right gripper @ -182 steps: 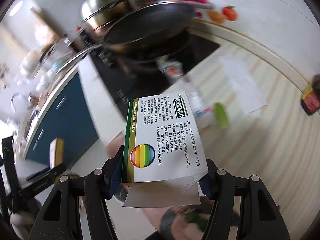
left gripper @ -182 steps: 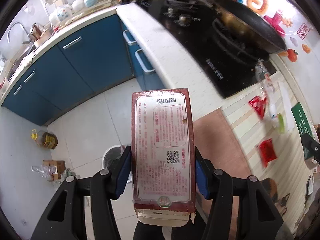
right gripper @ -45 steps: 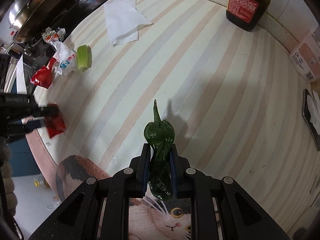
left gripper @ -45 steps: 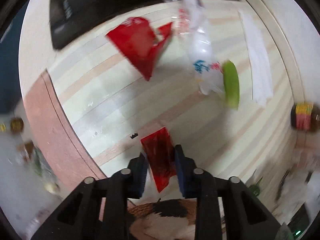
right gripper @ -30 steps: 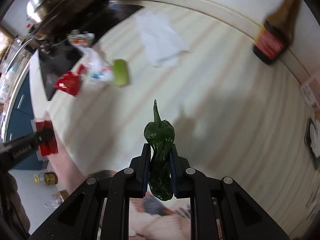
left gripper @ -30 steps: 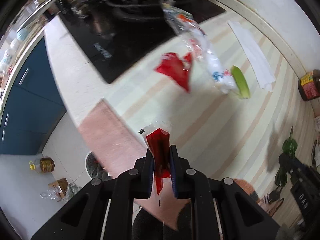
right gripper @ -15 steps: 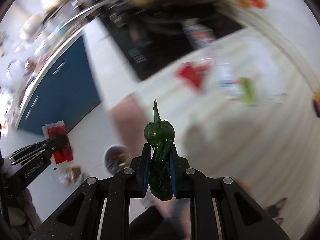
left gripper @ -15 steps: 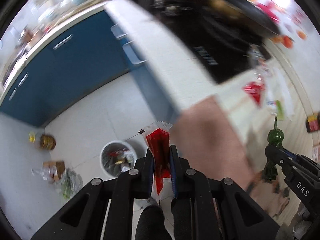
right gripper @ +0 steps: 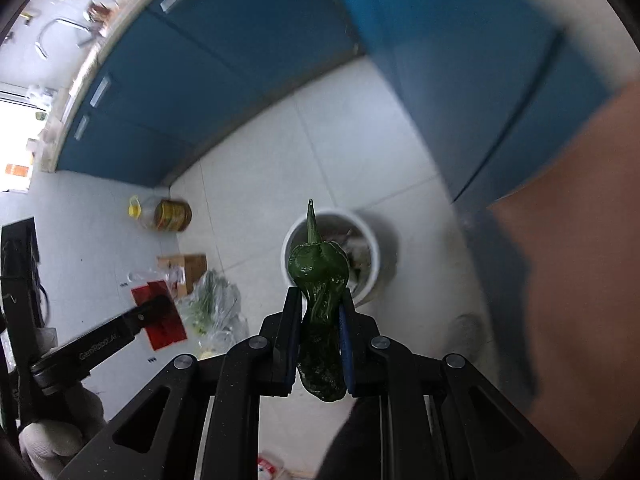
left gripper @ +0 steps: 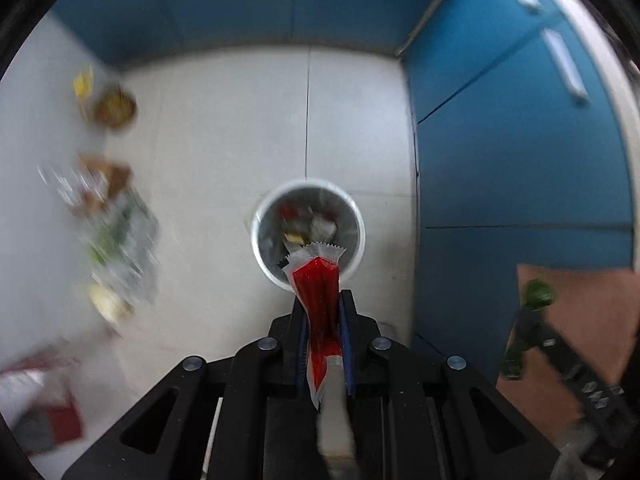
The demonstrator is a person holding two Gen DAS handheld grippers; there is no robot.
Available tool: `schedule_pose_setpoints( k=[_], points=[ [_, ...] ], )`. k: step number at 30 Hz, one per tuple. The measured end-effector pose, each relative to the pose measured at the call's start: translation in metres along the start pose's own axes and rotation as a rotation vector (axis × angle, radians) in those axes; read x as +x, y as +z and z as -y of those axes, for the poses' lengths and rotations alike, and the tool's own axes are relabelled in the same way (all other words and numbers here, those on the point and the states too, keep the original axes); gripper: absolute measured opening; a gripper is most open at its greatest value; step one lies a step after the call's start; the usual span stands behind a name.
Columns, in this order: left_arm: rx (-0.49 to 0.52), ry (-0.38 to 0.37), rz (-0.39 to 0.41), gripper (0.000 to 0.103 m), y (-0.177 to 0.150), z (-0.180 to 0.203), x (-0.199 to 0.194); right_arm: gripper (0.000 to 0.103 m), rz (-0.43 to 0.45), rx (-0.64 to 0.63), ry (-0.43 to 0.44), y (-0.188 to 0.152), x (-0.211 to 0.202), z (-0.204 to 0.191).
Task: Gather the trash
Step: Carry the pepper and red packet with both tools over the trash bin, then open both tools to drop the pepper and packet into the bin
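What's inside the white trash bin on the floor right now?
The white trash bin holds blurred scraps: red, white and yellow bits. The red sachet covers its near side; the green pepper hides part.

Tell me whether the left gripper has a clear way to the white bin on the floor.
Probably yes. The left gripper, shut on the red sachet, points down at the open white bin; nothing shows between them.

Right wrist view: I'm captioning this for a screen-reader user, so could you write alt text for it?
The right tongs grip a wrinkled dark green pepper, stem forward, above a white trash bin on a pale tiled floor. Blue cabinets line the far side. At lower left the left tongs hold a red packet.
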State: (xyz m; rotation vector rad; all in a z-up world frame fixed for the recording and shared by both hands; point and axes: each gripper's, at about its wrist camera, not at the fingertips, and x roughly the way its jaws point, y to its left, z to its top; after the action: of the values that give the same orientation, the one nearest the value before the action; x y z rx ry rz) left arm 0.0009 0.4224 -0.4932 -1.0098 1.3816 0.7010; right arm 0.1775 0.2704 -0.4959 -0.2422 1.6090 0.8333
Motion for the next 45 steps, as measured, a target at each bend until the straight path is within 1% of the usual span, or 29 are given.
schedule_pose_setpoints(
  k=[1, 3, 4, 6, 8, 11, 12, 14, 16, 17, 18, 19, 20, 21, 24, 25, 27, 28, 29, 31, 33, 34, 37, 38, 39, 40, 41, 43, 45],
  points=[
    [-0.023, -0.011, -0.017, 0.011, 0.003, -0.007, 0.016, 0.018, -0.018, 0.003, 0.009, 0.0, 0.022, 0.001],
    [-0.075, -0.026, -0.056, 0.011, 0.013, -0.03, 0.067, 0.018, -0.064, 0.018, 0.027, 0.004, 0.085, 0.004],
    [-0.089, -0.027, -0.067, 0.011, 0.016, -0.039, 0.084, 0.018, -0.079, 0.023, 0.032, 0.006, 0.105, 0.008],
    [-0.116, -0.028, -0.1, 0.011, 0.025, -0.056, 0.133, 0.018, -0.119, 0.046, 0.039, 0.01, 0.167, 0.017],
    [-0.129, -0.031, -0.133, 0.011, 0.033, -0.071, 0.173, 0.018, -0.141, 0.056, 0.027, 0.015, 0.215, 0.024],
    [-0.124, -0.032, -0.167, 0.012, 0.04, -0.08, 0.213, 0.018, -0.171, 0.046, 0.008, 0.018, 0.272, 0.031],
    [-0.123, -0.028, -0.171, 0.013, 0.04, -0.08, 0.218, 0.019, -0.189, 0.033, 0.011, 0.019, 0.288, 0.031],
    [-0.112, -0.045, -0.18, 0.014, 0.043, -0.082, 0.232, 0.021, -0.221, 0.016, -0.024, 0.02, 0.314, 0.032],
    [-0.121, -0.027, -0.18, 0.018, 0.044, -0.086, 0.236, 0.027, -0.233, 0.005, -0.058, 0.018, 0.326, 0.036],
    [-0.127, -0.012, -0.176, 0.02, 0.042, -0.089, 0.236, 0.036, -0.228, 0.005, -0.076, 0.018, 0.326, 0.039],
    [-0.138, -0.015, -0.172, 0.027, 0.04, -0.09, 0.232, 0.047, -0.22, 0.009, -0.082, 0.017, 0.322, 0.044],
    [-0.146, -0.016, -0.165, 0.043, 0.039, -0.09, 0.226, 0.05, -0.222, 0.017, -0.074, 0.017, 0.317, 0.048],
    [-0.138, 0.005, -0.157, 0.056, 0.037, -0.091, 0.218, 0.05, -0.225, 0.018, -0.074, 0.017, 0.31, 0.049],
    [-0.136, 0.01, -0.15, 0.075, 0.037, -0.089, 0.215, 0.051, -0.221, 0.015, -0.083, 0.016, 0.303, 0.05],
    [-0.112, 0.069, -0.107, 0.079, 0.031, -0.087, 0.181, 0.054, -0.189, -0.03, -0.12, 0.015, 0.268, 0.041],
    [-0.109, 0.079, -0.092, 0.087, 0.028, -0.086, 0.165, 0.057, -0.18, -0.043, -0.131, 0.017, 0.258, 0.037],
    [-0.091, 0.125, -0.051, 0.099, 0.021, -0.082, 0.132, 0.069, -0.15, -0.078, -0.17, 0.017, 0.221, 0.028],
    [-0.086, 0.144, -0.027, 0.098, 0.018, -0.079, 0.119, 0.072, -0.134, -0.086, -0.171, 0.016, 0.199, 0.023],
    [-0.069, 0.173, 0.012, 0.099, 0.011, -0.075, 0.092, 0.075, -0.123, -0.095, -0.18, 0.016, 0.183, 0.018],
    [-0.048, 0.2, 0.079, 0.099, 0.0, -0.066, 0.049, 0.076, -0.088, -0.114, -0.184, 0.014, 0.141, 0.008],
    [-0.028, 0.199, 0.156, 0.099, -0.01, -0.058, 0.006, 0.083, -0.052, -0.128, -0.173, 0.011, 0.094, -0.003],
    [-0.011, 0.205, 0.204, 0.099, -0.018, -0.049, -0.024, 0.083, -0.035, -0.13, -0.164, 0.01, 0.075, -0.007],
    [0.021, 0.224, 0.301, 0.099, -0.035, -0.03, -0.086, 0.083, 0.03, -0.119, -0.116, 0.006, -0.001, -0.016],
    [0.042, 0.206, 0.344, 0.099, -0.043, -0.019, -0.113, 0.087, 0.048, -0.111, -0.098, 0.004, -0.019, -0.019],
    [0.056, 0.189, 0.362, 0.103, -0.045, -0.012, -0.127, 0.091, 0.073, -0.096, -0.063, 0.003, -0.049, -0.02],
    [0.079, 0.174, 0.383, 0.103, -0.05, -0.001, -0.144, 0.093, 0.086, -0.087, -0.042, 0.001, -0.066, -0.019],
    [0.105, 0.18, 0.402, 0.103, -0.053, 0.01, -0.161, 0.094, 0.116, -0.072, -0.009, -0.001, -0.095, -0.017],
    [0.127, 0.204, 0.439, 0.103, -0.059, 0.029, -0.185, 0.094, 0.165, -0.047, 0.023, -0.006, -0.141, -0.008],
    [0.156, 0.208, 0.471, 0.103, -0.063, 0.058, -0.209, 0.094, 0.217, -0.01, 0.054, -0.012, -0.188, 0.007]
  ],
)
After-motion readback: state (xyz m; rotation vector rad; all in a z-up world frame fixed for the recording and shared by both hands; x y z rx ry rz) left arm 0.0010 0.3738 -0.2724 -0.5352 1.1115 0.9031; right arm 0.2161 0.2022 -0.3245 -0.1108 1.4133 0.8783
